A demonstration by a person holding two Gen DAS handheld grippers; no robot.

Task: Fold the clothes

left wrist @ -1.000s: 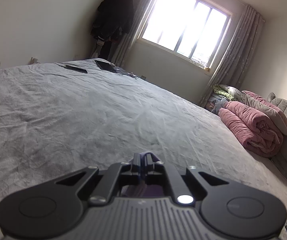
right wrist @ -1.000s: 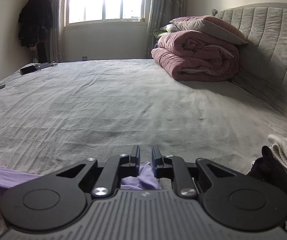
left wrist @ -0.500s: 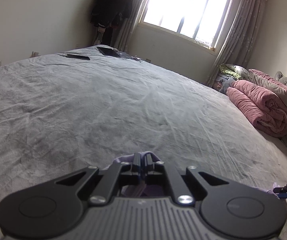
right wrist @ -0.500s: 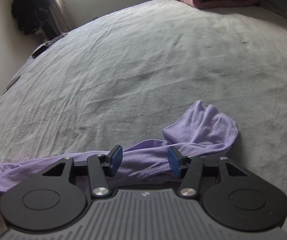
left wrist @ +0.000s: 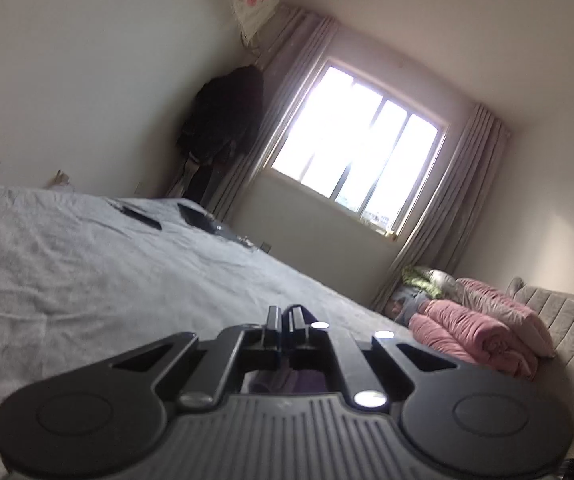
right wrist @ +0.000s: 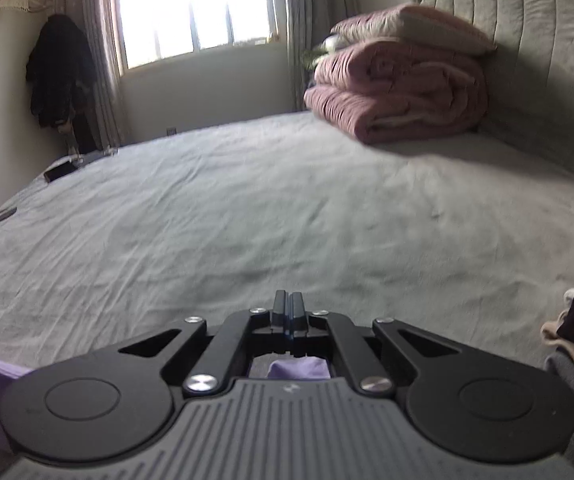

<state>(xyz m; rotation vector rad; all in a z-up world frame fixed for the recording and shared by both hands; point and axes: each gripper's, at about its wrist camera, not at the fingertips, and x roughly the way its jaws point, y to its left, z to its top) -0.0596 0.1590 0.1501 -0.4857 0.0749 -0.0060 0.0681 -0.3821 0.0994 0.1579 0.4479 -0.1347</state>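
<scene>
Since a moment ago my right claw (right wrist: 288,303) has snapped from spread over the bunched lilac garment (right wrist: 297,368) to pressed together, and my left claw (left wrist: 285,318) has swung up so its view now takes in window and wall instead of mostly bedsheet.

The grey bed (right wrist: 287,184) lies wide and bare ahead of me, plenty of room to spread cloth. The folded pink quilt (right wrist: 399,92) sits well off by the headboard, out of my way. The garment hangs under both claws: a lilac band runs off left below my right one, and a dark purple fold shows behind my left one's closed tips.

Both claws look pinched on the cloth, though the contact is hidden under the fingers. I'd now pull my hands apart evenly to tauten the edge, then lay it flat before creasing.
</scene>
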